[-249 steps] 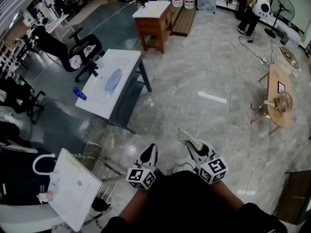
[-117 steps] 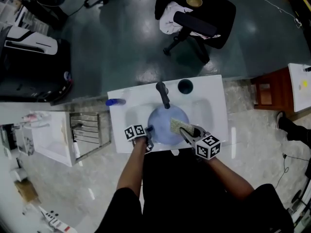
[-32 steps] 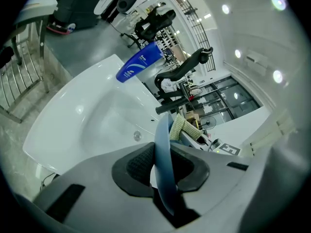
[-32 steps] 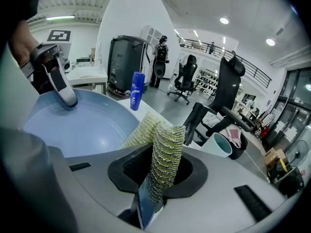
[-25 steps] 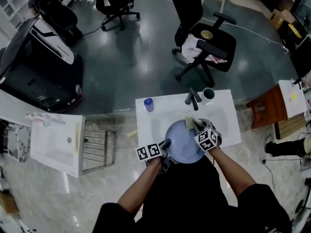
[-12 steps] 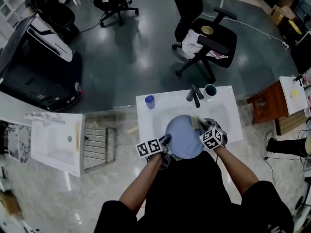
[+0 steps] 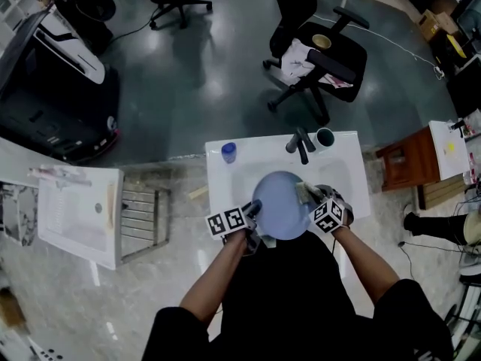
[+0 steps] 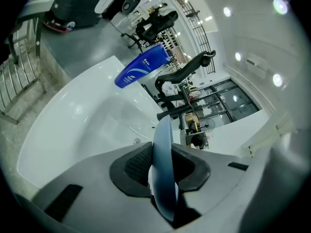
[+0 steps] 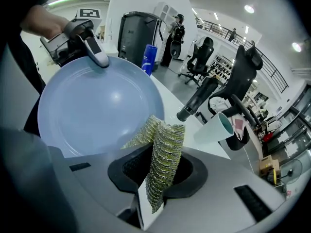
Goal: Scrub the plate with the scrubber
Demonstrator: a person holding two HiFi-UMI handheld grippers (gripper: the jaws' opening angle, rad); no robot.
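While the blue plate sat over the white sink at mid-frame, the left gripper had its jaws clamped on the plate's lower-left rim. The right gripper had its jaws closed on the green scrubber, by the plate's right edge.

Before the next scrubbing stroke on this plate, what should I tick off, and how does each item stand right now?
1. Left gripper clamped on the plate rim: ok.
2. Right gripper clamped on the scrubber: ok.
3. Plate held over the sink: ok.
4. Scrubber pressing on the plate face: cannot tell; it sits at the plate's edge.
5. Cup apart from the plate: ok.
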